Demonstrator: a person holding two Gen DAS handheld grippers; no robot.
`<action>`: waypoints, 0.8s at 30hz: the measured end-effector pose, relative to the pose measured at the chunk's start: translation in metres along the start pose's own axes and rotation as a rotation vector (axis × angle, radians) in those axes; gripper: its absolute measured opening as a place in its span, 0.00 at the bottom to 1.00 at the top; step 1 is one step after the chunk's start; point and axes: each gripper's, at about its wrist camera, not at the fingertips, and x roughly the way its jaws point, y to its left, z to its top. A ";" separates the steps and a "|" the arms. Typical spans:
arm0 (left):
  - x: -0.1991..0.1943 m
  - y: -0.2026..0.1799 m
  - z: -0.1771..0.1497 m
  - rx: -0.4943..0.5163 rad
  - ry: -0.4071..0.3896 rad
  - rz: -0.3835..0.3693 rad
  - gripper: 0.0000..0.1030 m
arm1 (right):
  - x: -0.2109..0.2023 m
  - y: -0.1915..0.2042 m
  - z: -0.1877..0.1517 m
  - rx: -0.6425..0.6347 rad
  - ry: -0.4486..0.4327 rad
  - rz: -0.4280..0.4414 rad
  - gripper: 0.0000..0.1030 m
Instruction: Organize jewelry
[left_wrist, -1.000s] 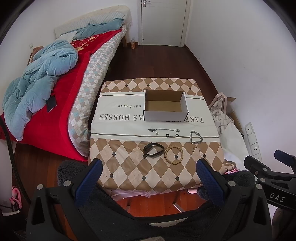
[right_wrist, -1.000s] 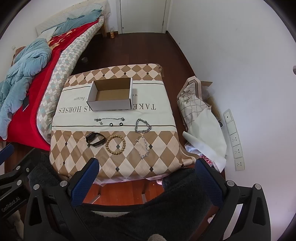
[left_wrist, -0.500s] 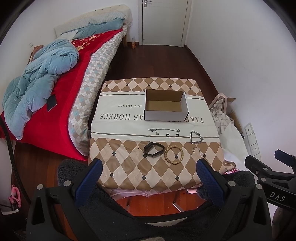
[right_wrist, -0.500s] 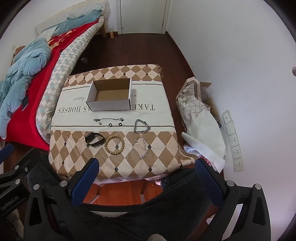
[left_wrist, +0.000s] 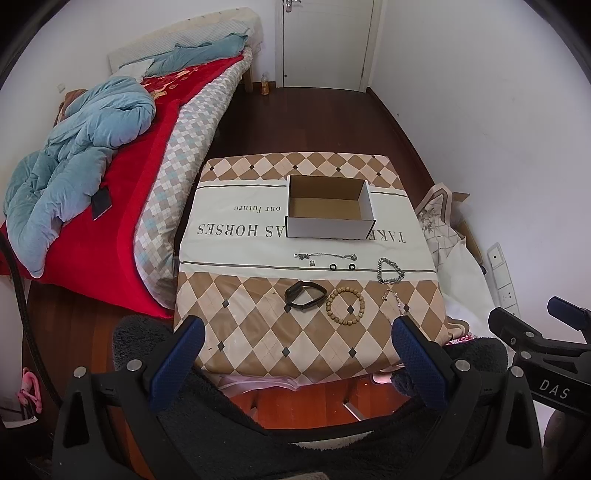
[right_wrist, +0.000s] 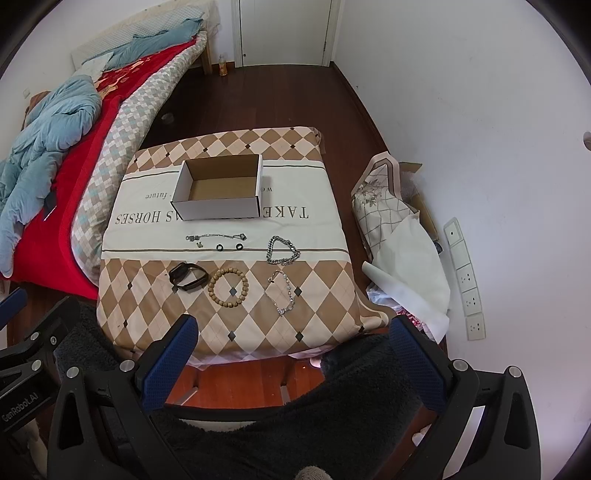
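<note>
Right wrist view: both grippers (right_wrist: 293, 360) (left_wrist: 298, 363) spread, empty; round wooden-bead bracelet (right_wrist: 228, 286) beside chunky metal chain (right_wrist: 282, 251).

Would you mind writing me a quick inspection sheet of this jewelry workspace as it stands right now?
Surface: table under a diamond-pattern cloth, text band across the middle.
Job's things: open cardboard box, nothing seen inside; in front of it a thin chain, two black rings, chunky silver chain, black band, wooden bead bracelet, fine silver bracelet.
Clutter: nothing seen on the table.
Grippers: left gripper and right gripper open, short of the table.
Cables: black cable at left.
Surroundings: bed, door, wall sockets.
</note>
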 end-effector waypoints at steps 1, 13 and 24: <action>0.000 -0.001 0.000 0.001 0.000 0.000 1.00 | 0.000 0.000 0.000 0.000 0.001 0.000 1.00; 0.000 0.001 0.001 0.000 0.000 0.000 1.00 | 0.000 0.000 0.001 -0.001 0.000 -0.001 1.00; 0.000 0.000 0.001 -0.001 -0.003 -0.001 1.00 | -0.001 0.001 0.001 -0.001 0.000 -0.001 1.00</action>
